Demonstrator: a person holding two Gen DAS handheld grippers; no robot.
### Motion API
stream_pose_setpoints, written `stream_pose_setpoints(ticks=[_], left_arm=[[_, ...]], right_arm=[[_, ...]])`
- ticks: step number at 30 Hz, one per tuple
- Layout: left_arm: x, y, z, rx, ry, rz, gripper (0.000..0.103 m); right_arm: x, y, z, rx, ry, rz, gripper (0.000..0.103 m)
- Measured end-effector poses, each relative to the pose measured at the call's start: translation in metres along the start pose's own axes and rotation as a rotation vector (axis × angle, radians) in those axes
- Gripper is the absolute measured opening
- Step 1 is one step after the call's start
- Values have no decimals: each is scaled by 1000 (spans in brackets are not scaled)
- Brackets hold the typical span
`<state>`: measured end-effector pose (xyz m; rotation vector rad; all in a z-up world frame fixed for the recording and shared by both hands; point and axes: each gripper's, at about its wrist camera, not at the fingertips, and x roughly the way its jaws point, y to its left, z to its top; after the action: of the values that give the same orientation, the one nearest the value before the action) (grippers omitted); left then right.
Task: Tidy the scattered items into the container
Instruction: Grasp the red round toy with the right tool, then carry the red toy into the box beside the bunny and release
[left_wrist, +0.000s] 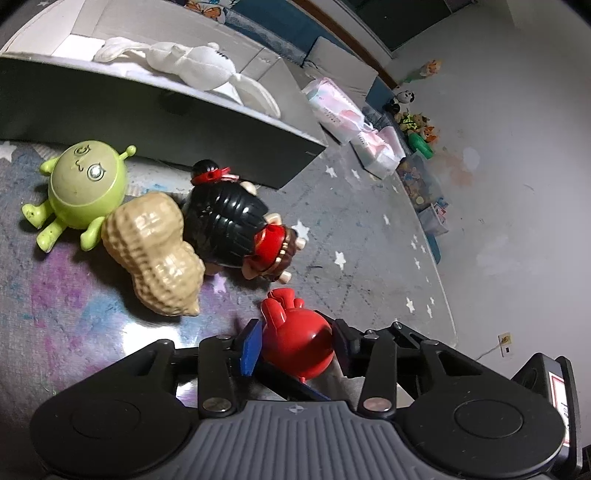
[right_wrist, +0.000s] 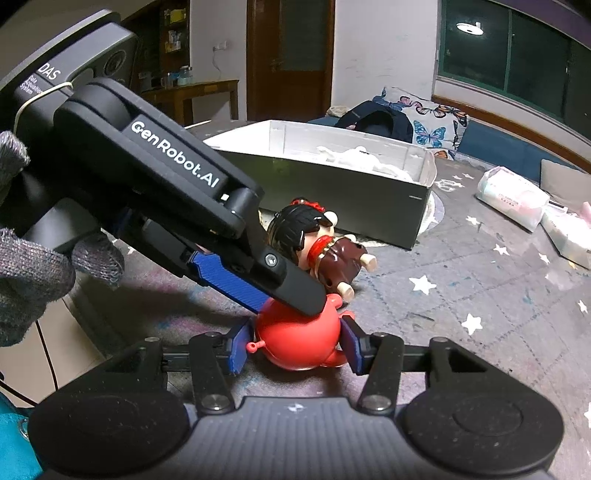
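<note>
A round red toy lies on the star rug. Both grippers close around it from different sides. My left gripper has its blue pads against the toy's sides. My right gripper also has its pads against the red toy, with the left gripper's fingers reaching over the toy from the upper left. A black-haired doll, a peanut toy and a green alien toy lie just beyond. The grey box holds a white plush rabbit.
Plastic-wrapped packs and small toys lie along the rug's far edge by the wall. A butterfly cushion sits behind the box. A gloved hand holds the left gripper.
</note>
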<state>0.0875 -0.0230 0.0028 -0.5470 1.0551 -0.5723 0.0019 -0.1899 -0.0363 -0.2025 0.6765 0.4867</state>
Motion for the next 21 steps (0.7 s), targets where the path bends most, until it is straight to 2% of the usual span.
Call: stream_pose_setpoints(ticks=[5,11,16,21], left_arm=[[-14,-14,10,29,-45,-35,44],[-34,-33,44,81,-135,-65,44],[-40,-37,88,81,-205,-57,44],[-29,-28,135,67,-238,-38,45]], right_arm=[[-13,0,15,-30,-49,-29,51],[-20,-8,54,-109,-133,-66,51],[-2,-25,97,-168,-169,-58,51],[31,-45,137,-184,-159,-33,51]])
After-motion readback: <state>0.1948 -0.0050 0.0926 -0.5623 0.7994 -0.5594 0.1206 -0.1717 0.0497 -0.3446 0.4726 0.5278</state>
